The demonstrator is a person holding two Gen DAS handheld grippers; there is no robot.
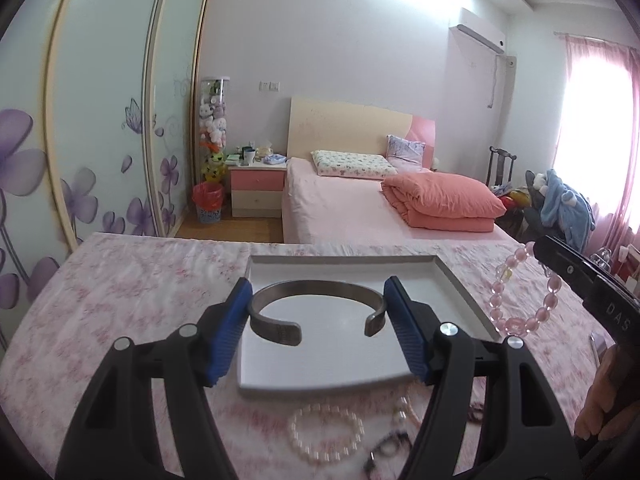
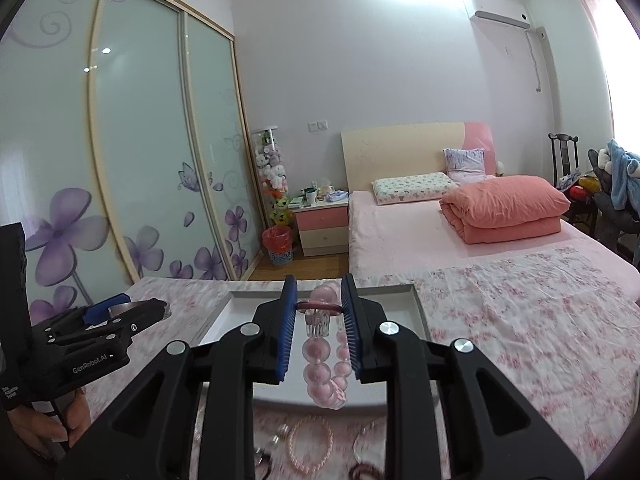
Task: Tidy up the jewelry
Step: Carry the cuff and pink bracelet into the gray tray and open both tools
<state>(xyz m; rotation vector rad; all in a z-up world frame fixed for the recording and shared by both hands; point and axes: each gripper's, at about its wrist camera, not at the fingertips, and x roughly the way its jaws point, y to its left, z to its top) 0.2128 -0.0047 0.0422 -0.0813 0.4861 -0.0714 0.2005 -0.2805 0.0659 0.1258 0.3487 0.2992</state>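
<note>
Left gripper clamped across a dull grey metal open cuff bangle, blue pads pressing its two outer sides. Cuff held flat, gap facing back toward the camera, closed curve pointing away, widest span running pad to pad. Raised above a shallow white rectangular tray on a pink floral cloth. Right gripper narrowed on a pink glossy bead bracelet, pinched at its top and hanging straight down as a long loop, a few clear faceted beads near the grip. Also over the tray. Pearl-like bracelet lying flat on the cloth, nearer than the tray.
</note>
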